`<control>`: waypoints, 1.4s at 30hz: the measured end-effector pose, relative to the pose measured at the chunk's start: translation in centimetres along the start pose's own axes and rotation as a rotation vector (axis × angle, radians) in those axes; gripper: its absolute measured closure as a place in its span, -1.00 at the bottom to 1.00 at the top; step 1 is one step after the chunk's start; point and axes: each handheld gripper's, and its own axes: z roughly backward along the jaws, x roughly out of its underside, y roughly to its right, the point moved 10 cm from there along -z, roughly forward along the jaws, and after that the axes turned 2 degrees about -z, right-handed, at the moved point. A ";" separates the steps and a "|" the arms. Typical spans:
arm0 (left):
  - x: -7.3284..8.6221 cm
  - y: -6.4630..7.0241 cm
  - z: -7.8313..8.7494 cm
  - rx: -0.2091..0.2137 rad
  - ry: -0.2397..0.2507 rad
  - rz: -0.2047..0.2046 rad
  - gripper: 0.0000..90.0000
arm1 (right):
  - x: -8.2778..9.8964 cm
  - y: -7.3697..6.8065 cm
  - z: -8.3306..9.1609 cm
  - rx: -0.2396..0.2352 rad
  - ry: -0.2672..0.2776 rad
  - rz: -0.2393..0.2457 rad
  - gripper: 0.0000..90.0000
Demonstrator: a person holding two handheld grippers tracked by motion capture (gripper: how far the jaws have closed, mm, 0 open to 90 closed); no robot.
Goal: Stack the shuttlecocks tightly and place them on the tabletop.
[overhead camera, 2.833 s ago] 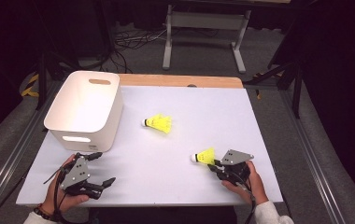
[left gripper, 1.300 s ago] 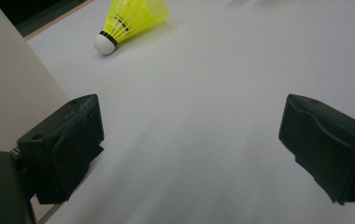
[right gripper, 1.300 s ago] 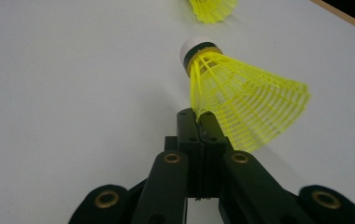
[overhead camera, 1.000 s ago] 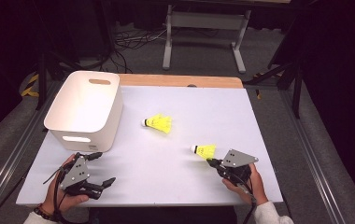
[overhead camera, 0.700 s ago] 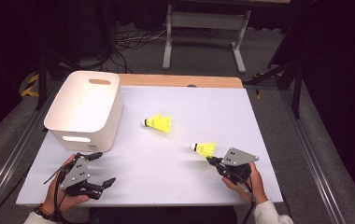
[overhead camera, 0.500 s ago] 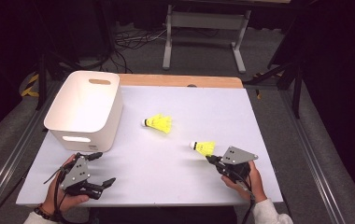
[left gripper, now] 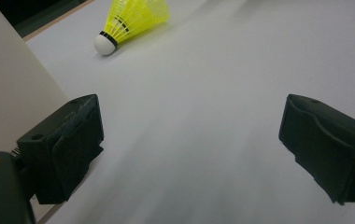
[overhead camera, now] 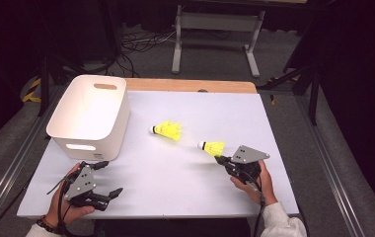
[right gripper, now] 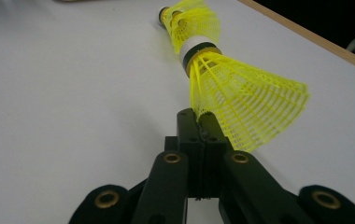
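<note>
Right now my right tongs [right gripper: 198, 122] are pressed together on the edge of one yellow shuttlecock's [overhead camera: 214, 147] skirt, pinching the thin mesh rather than the cork. I judge that grip makes sense: the skirt is the only part slim enough for the tips to bite on, and holding it by the rim leaves the white cork pointing away from me, toward the middle of the table [overhead camera: 185, 177]. In the high view the shuttlecock sits just off the jaw tips at the near right of the table; whether it is lifted clear of the surface I cannot tell.

The second shuttlecock [overhead camera: 167, 130] lies on its side near the middle, apart from the held one and just beside the white bin [overhead camera: 107, 126]. My left tongs [left gripper: 192, 140] rest spread wide at the near left, with nothing between the jaws, close beside the bin's wall. I take the bin to be the place these are headed.
</note>
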 end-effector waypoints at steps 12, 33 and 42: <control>0.1 0.0 0.0 0.008 -0.001 0.000 -0.83 | -1.1 0.5 -4.1 -0.015 -0.039 0.008 1.00; 0.2 0.2 0.0 0.017 -0.004 -0.011 -0.83 | -2.8 0.5 -9.7 -0.005 -0.107 0.047 1.00; 0.3 0.2 0.0 0.015 -0.010 -0.015 -0.83 | -3.7 0.4 -11.2 -0.005 -0.132 0.068 1.00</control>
